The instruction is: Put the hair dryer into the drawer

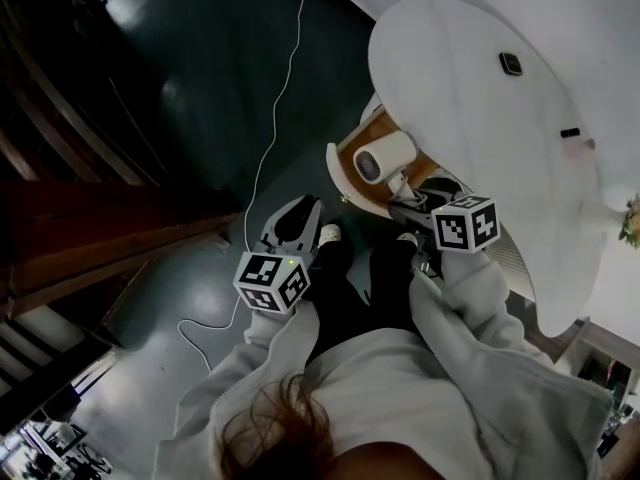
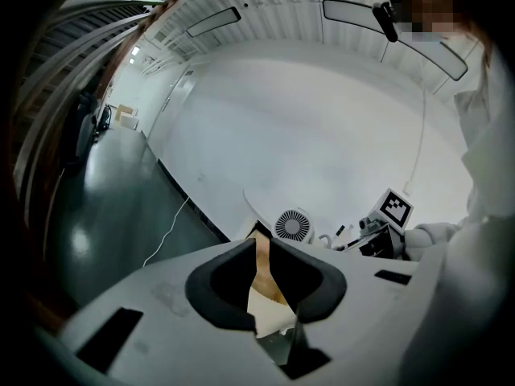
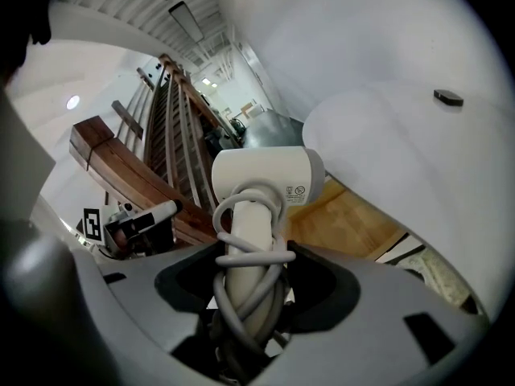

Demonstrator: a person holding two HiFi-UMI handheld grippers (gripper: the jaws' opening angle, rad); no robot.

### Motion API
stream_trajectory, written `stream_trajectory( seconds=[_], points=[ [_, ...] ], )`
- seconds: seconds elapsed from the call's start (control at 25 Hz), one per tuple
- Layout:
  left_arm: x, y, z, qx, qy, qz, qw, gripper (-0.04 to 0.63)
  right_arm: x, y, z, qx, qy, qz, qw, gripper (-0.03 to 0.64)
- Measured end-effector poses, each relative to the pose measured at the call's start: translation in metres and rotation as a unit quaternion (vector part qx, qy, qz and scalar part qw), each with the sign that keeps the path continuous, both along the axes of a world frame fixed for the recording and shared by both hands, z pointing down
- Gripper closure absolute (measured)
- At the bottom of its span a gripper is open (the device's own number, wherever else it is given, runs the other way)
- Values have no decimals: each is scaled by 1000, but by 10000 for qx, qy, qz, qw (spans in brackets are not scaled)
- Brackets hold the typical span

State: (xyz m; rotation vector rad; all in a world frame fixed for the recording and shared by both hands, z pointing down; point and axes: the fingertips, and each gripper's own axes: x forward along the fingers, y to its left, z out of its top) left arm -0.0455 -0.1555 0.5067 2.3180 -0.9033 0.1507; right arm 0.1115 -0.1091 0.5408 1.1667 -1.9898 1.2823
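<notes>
Hair dryer (image 3: 261, 185) inside right tool (image 3: 251, 284)

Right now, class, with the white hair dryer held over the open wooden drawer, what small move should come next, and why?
Probably lower the right gripper slightly, easing the white hair dryer into the open wooden drawer: the jaws clamp its cord-wrapped handle, and it appears to sit over the drawer's bare floor.
</notes>
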Motion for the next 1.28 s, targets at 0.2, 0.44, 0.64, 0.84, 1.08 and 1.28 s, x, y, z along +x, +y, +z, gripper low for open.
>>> stream_trajectory(
  seconds=[0.2,0.44,0.64,0.84,1.08,1.28],
  points=[
    [-3,2,4,-50,47,-42,10000,537,-3,0,15,-280,-191,350,9988,324],
    [-10,5,13,-153,62,-167,9997,537,-3,-12,40,-778,-361,960,9917,324],
    [-14,7,20,-236,42,-254,9994,537,6,-24,72,-1102,-217,1391,9839,325],
    [-19,11,24,-276,-52,-306,9991,537,16,-39,94,-1153,297,1302,9843,325],
    [-19,20,30,-345,-114,-371,9987,537,27,-50,113,-1229,624,1823,9735,325],
    [-21,21,34,-406,-97,-407,9983,537,35,-55,126,-1249,887,2241,9624,325]
  ],
)
